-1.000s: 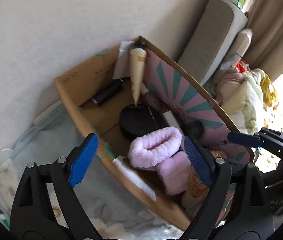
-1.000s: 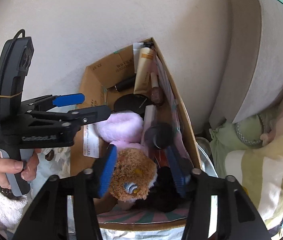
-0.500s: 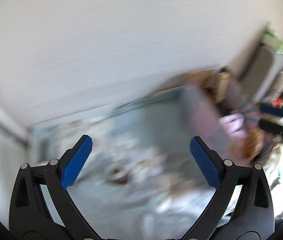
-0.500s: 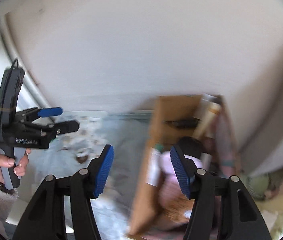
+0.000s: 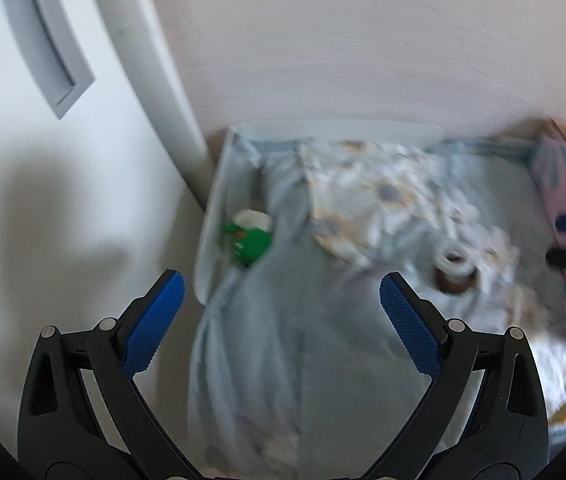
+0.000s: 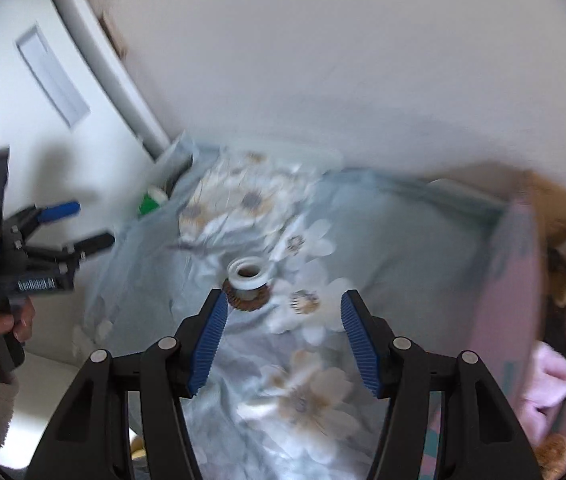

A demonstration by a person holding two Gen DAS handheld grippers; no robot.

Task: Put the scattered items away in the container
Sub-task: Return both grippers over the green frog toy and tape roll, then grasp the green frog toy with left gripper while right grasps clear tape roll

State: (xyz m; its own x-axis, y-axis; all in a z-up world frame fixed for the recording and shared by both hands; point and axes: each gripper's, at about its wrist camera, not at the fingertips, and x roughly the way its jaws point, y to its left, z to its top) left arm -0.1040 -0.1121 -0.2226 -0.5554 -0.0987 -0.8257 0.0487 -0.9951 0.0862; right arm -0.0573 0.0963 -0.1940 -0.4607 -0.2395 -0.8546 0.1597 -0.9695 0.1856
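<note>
A small round item with a white ring top and brown base (image 6: 248, 285) lies on the flowered blue bedding (image 6: 383, 240); it also shows in the left wrist view (image 5: 455, 270). A green and white toy (image 5: 252, 236) lies at the bed's left edge, also seen in the right wrist view (image 6: 150, 202). The cardboard box with a pink patterned flap (image 6: 519, 280) holds a pink fluffy item (image 6: 547, 380) at the right. My right gripper (image 6: 283, 336) is open and empty just short of the round item. My left gripper (image 5: 281, 328) is open and empty above the bedding; it shows at the left of the right wrist view (image 6: 77, 224).
A white wall (image 6: 323, 60) runs behind the bed. A white cabinet with a recessed handle (image 5: 49, 52) stands at the left. The bed's white frame (image 5: 211, 216) borders the green toy.
Both grippers have swung left, away from the box and over the bedding. The round item and the green toy have come into view. Both stay open.
</note>
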